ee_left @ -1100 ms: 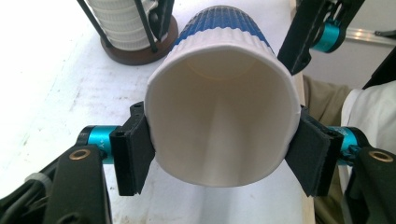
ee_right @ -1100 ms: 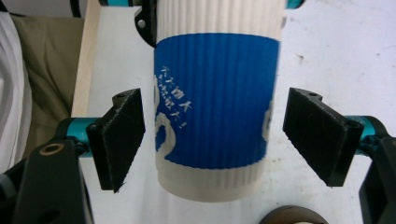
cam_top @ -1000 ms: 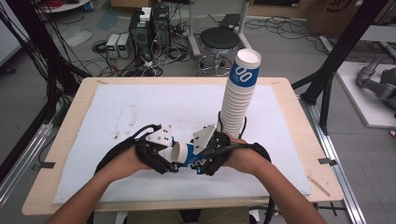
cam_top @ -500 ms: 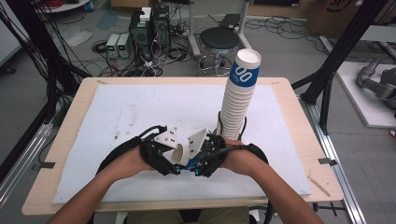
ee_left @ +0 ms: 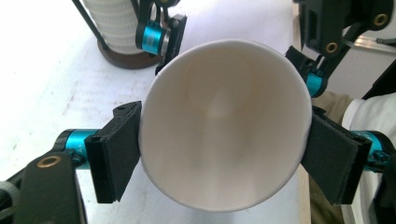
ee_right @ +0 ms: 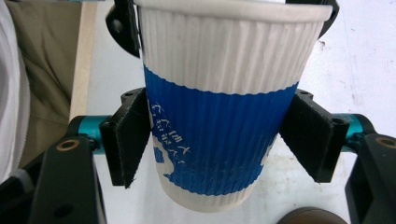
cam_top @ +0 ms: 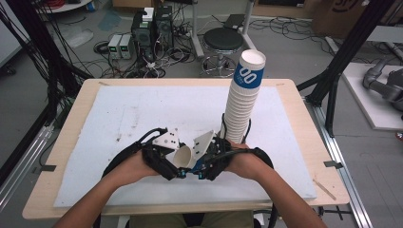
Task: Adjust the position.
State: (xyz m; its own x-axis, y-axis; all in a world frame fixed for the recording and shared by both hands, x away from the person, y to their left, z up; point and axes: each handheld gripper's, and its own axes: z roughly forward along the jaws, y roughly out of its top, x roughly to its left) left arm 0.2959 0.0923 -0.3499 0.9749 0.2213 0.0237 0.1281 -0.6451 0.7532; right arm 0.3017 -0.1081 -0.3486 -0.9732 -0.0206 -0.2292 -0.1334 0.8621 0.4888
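Handover of paper cup (cam_top: 183, 158) near its end, judged from both grips: cup lying on its side at 6 o'clock on the table (cam_top: 71, 142), pinched around its blue band by right gripper (cam_top: 205, 160), with left gripper (cam_top: 177, 164) pads at the rim. Left jaws just opened wider, right just narrowed. Still to go onto cup stack (cam_top: 242, 102) at 2 o'clock.

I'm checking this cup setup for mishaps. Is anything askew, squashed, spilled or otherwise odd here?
One thing stands out: the tall cup stack at the table's far right leans to the right near its top. The single cup between both grippers looks round at the rim, undented and empty. No spill shows on the white mat, only faint dark specks.
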